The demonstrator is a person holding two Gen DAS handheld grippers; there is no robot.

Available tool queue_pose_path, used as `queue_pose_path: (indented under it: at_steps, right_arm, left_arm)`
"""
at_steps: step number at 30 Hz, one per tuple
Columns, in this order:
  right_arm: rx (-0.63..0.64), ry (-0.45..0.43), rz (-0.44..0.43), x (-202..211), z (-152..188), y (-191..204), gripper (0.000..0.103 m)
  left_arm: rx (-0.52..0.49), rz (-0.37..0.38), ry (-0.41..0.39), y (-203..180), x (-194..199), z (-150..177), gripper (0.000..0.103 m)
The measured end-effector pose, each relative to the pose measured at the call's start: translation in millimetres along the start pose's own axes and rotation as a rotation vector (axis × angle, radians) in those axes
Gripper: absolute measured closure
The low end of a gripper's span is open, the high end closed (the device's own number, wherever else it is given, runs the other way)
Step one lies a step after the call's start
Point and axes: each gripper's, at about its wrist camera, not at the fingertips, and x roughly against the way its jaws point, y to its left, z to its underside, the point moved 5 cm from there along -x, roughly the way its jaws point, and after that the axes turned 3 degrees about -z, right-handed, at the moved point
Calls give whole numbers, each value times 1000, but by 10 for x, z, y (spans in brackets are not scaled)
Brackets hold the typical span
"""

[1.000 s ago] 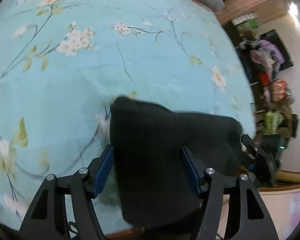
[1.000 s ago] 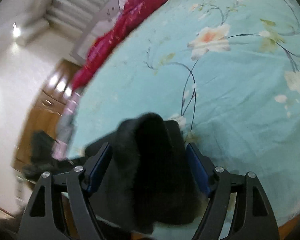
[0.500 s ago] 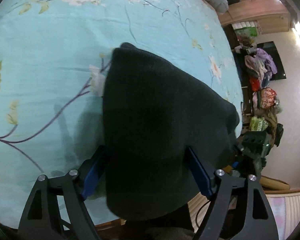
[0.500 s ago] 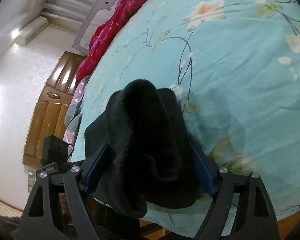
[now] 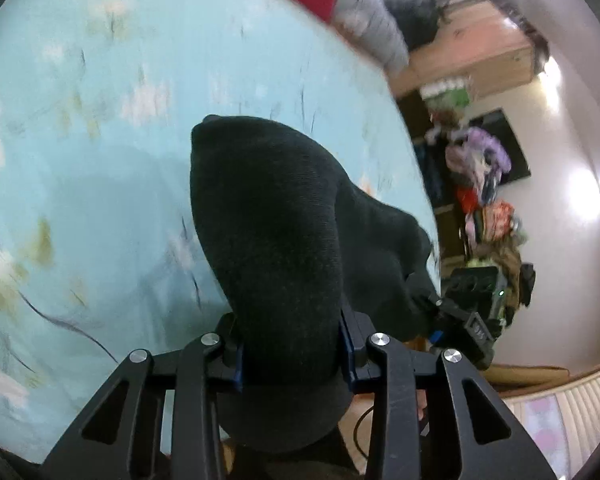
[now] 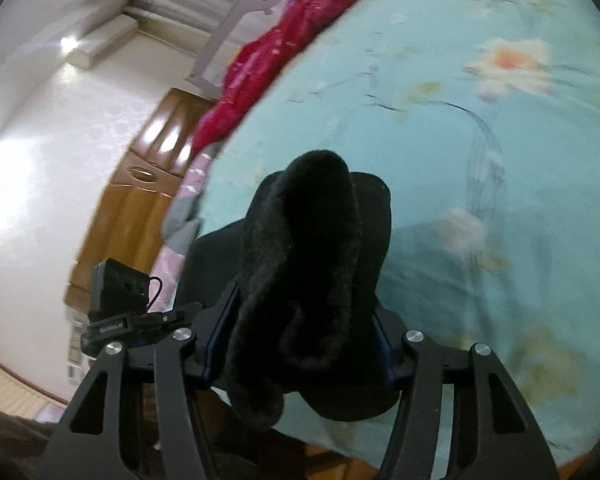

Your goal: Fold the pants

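Observation:
The black fleece pants (image 5: 272, 232) are bunched between the fingers of my left gripper (image 5: 290, 356), which is shut on them above the light blue floral bed (image 5: 100, 160). The cloth stretches right toward the other gripper (image 5: 468, 312). In the right wrist view my right gripper (image 6: 300, 344) is shut on another thick fold of the pants (image 6: 312, 264), held over the bed (image 6: 480, 160) near its edge. The left gripper's camera block (image 6: 118, 288) shows at left. The fingertips of both are hidden by cloth.
Red bedding (image 6: 284, 40) and grey pillows (image 5: 372, 28) lie at the head of the bed. A wooden cabinet (image 6: 140, 184) stands beside the bed. A pile of clothes (image 5: 484, 184) and a wooden wardrobe (image 5: 472, 44) stand along the wall.
Both grippers have lifted and tilted up with the pants; more of the room shows now. The fingers have closed tighter on the cloth than a second ago.

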Motion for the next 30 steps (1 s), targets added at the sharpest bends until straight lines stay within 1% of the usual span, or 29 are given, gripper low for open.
queue_pose_path:
  at_steps: [1,4,6,7,8,9,10,11,12,13,14,16,17,19,20,21,22,23,24,26,28,30]
  right_arm:
    - [14,-3,-11,-64,-68,73,43]
    - [48,-5,-38,-305,-298,258,43]
    - [85,1,-4,-510,-405,302,41]
    - [106,11,30,-622,-440,293,40]
    - [136,33,99,-770,-456,201,40]
    - [142,57,163,-893,-452,104,38]
    - [141,97,237,-985,-428,-50,38]
    - [145,139,318,-1096,-397,-219,33]
    - [132,132,287,-1104,-390,-265,31]
    - [114,116,268,-1070,-399,-278,31]
    - [97,113,273,-1025,-415,-262,31]
    - [113,110,293,-946,-435,-174,30]
    - [139,96,318,-871,-451,-103,29]
    - [164,80,370,-742,-472,-3,29]
    - [177,75,399,-643,-458,58,26]
    - [186,68,420,-582,-435,98,20]
    - [203,54,463,-502,-391,129,15]
    - [226,37,540,-423,-353,146,3]
    - [245,26,602,-374,-319,161,0]
    - [286,8,710,-289,-236,148,0]
    - [292,21,790,-252,-149,87,0]
    - [249,46,821,-220,-130,58,0]
  left_arm:
    - [-11,-17,-33,-3,105,-94,67]
    - [-22,-95,-86,104,252,-295,61]
    - [-17,-168,-93,264,188,-402,56]
    - [1,-218,-80,412,55,-439,52]
    - [16,-257,-63,528,-30,-443,50]
    - [42,-322,-33,655,-196,-428,46]
    - [64,-372,5,801,-365,-399,37]
    - [77,-367,10,866,-435,-392,35]
    - [90,-350,-18,870,-423,-398,32]
    - [94,-344,-33,842,-385,-414,29]
    - [88,-355,-32,814,-364,-423,29]
    - [56,-387,-30,745,-306,-442,30]
    - [40,-401,-34,720,-252,-422,30]
    - [11,-444,-68,624,-117,-372,30]
    - [-1,-471,-94,583,-59,-319,29]
    - [-14,-521,-121,505,13,-229,24]
    - [-33,-593,-145,489,86,-159,22]
    - [-51,-670,-181,466,162,-88,22]
    - [-56,-740,-215,479,244,-10,21]
    - [-52,-832,-281,550,384,101,21]
    - [-51,-856,-328,536,465,222,21]
    - [-53,-860,-339,526,484,337,21]
